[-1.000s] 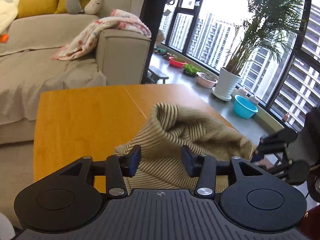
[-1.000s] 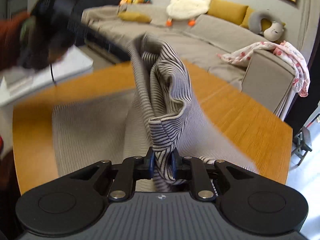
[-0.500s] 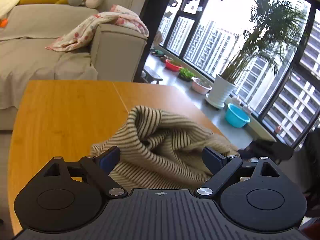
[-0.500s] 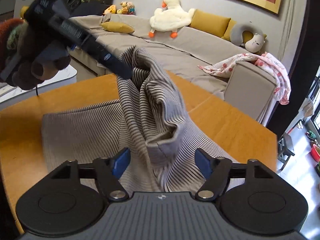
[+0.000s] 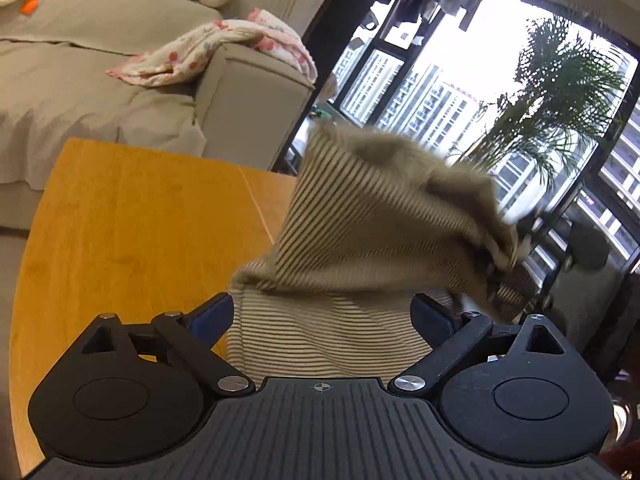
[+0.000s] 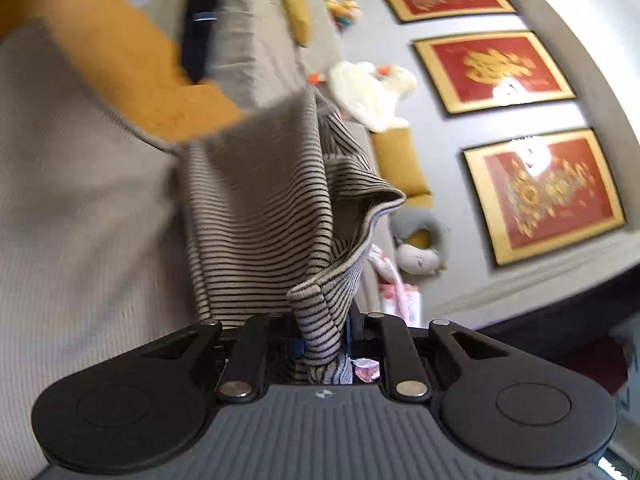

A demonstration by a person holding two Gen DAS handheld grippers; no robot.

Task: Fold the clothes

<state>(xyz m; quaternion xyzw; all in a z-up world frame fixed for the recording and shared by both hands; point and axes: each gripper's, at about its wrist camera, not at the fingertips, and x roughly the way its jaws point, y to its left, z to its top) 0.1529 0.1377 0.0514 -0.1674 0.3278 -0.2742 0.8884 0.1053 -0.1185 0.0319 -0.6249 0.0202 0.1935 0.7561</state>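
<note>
A beige garment with thin dark stripes (image 5: 360, 220) lies partly on the orange wooden table (image 5: 132, 240), one part lifted up to the right and blurred. My left gripper (image 5: 322, 316) hovers just above the flat striped cloth, its blue-padded fingers wide open with nothing pinched. In the right wrist view my right gripper (image 6: 322, 340) is shut on a bunched fold of the striped garment (image 6: 280, 216), which rises from the jaws and drapes toward the table (image 6: 132, 80). That view is tilted and blurred.
A grey sofa (image 5: 100, 80) with a pink patterned blanket (image 5: 224, 48) stands past the table's far edge. A big window with a potted palm (image 5: 560, 112) lies to the right. Red framed pictures (image 6: 540, 192), a white plush duck (image 6: 372, 92) and yellow cushions line the wall.
My right gripper went from open half a second ago to shut on a fold of the garment, then swung and tilted. The cloth lifted to the right. My left gripper opened wide and stays open.
</note>
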